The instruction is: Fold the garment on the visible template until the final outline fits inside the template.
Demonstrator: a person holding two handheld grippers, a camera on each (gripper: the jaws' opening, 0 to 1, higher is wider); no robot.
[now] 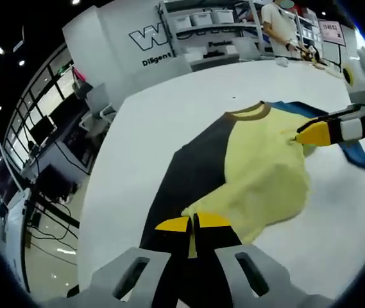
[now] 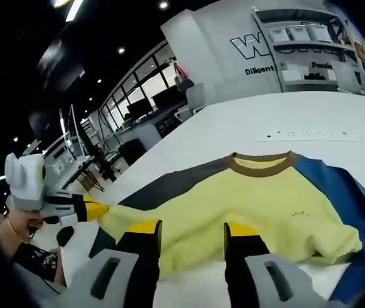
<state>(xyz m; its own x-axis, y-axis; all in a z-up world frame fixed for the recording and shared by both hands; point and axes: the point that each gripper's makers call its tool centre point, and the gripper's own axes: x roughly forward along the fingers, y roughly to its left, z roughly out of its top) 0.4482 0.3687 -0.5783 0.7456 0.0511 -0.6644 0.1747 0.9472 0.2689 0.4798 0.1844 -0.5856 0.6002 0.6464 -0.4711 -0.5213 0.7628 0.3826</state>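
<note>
Left tongs [image 1: 193, 224] are pinched on the hem of my yellow sweater [image 1: 259, 167], brown collar, lying rumpled across the dark template [image 1: 192, 167] on the white counter [image 1: 163, 115]. Right tongs [image 2: 192, 232] hover spread wide over it, gripping nothing.

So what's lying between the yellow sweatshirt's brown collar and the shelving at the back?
Bare white tabletop lies between the brown ribbed collar and the grey shelving unit, seen in the left gripper view.
</note>
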